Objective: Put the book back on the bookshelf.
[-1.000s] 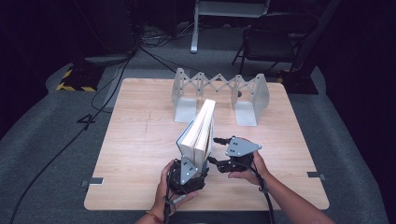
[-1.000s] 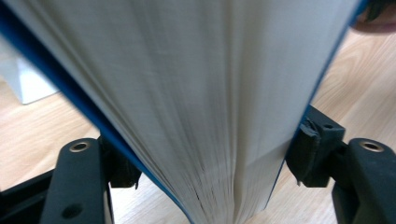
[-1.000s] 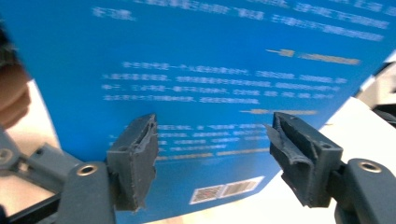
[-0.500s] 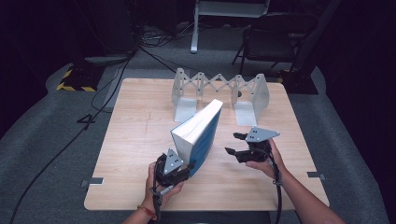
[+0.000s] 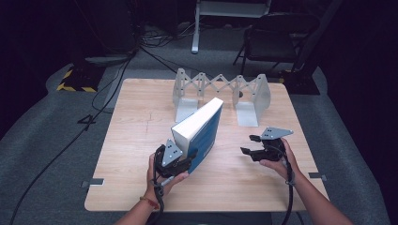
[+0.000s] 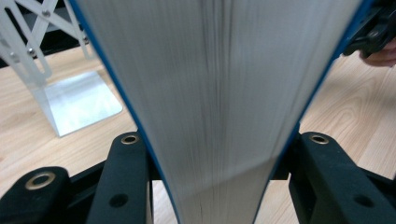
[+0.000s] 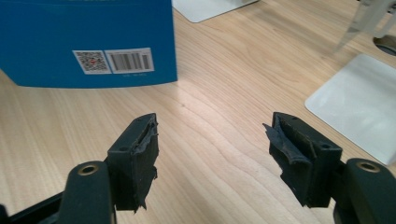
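Jaws of the left gripper pinch the blue book by its covers; the right gripper stands spread and empty beside it. Shelving it in the expanding bookend rack beyond looks left to do.

Your left gripper and right gripper are black, each topped by a grey three-cornered plate (small dark holes in it), with brass-ringed screw holes, frayed black pads, trailing black cables; forearms bare.

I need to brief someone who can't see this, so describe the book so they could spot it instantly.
On the wooden table, in front of the grey accordion-style rack, the thick blue-covered book tilts up, clamped in the left hand-held gripper. It is the table's one blue thing.
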A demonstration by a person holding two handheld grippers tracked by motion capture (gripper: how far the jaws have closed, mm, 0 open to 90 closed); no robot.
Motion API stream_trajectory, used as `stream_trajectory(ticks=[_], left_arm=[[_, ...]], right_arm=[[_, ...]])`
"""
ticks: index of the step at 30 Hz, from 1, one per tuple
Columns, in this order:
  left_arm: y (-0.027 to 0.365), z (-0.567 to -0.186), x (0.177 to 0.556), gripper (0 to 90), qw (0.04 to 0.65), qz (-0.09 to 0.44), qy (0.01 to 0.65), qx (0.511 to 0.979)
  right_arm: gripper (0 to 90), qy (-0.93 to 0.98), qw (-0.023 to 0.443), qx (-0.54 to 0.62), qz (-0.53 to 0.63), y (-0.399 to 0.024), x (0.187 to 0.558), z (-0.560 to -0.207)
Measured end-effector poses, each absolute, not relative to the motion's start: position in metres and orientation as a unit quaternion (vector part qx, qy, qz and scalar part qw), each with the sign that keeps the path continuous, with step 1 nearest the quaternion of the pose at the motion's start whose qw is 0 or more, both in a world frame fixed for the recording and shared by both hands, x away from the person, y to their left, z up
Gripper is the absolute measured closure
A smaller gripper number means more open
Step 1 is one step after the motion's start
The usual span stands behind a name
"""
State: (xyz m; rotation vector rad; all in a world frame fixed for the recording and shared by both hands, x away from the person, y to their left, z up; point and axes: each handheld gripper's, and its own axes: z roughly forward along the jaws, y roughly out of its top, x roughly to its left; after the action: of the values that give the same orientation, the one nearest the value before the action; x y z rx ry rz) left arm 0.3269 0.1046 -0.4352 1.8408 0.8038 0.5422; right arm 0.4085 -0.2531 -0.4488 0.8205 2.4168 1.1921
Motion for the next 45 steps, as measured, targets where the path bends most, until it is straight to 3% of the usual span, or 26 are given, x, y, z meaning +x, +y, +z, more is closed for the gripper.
stream_trajectory(ticks=[12, 26, 28, 33, 45], left_arm=[[0.105, -0.432, 0.333, 59.6, 0.535, 0.173, 0.326, 0.760], [0.086, -0.425, 0.317, 59.6, 0.584, 0.070, 0.231, 0.775], [0.084, -0.423, 0.315, 59.4, 0.580, 0.070, 0.212, 0.783], [0.088, -0.424, 0.318, 59.1, 0.577, 0.067, 0.208, 0.787], [0.104, -0.428, 0.326, 58.6, 0.548, 0.086, 0.184, 0.811]], right_arm=[[31.7, 0.853, 0.164, 0.266, 0.417, -0.258, 0.411, -0.447], [29.8, 0.853, 0.154, 0.202, 0.456, -0.257, 0.399, -0.435], [25.1, 0.855, 0.144, 0.178, 0.465, -0.254, 0.396, -0.432], [28.8, 0.854, 0.137, 0.161, 0.476, -0.251, 0.392, -0.429], [25.8, 0.857, 0.106, 0.118, 0.491, -0.228, 0.393, -0.429]])
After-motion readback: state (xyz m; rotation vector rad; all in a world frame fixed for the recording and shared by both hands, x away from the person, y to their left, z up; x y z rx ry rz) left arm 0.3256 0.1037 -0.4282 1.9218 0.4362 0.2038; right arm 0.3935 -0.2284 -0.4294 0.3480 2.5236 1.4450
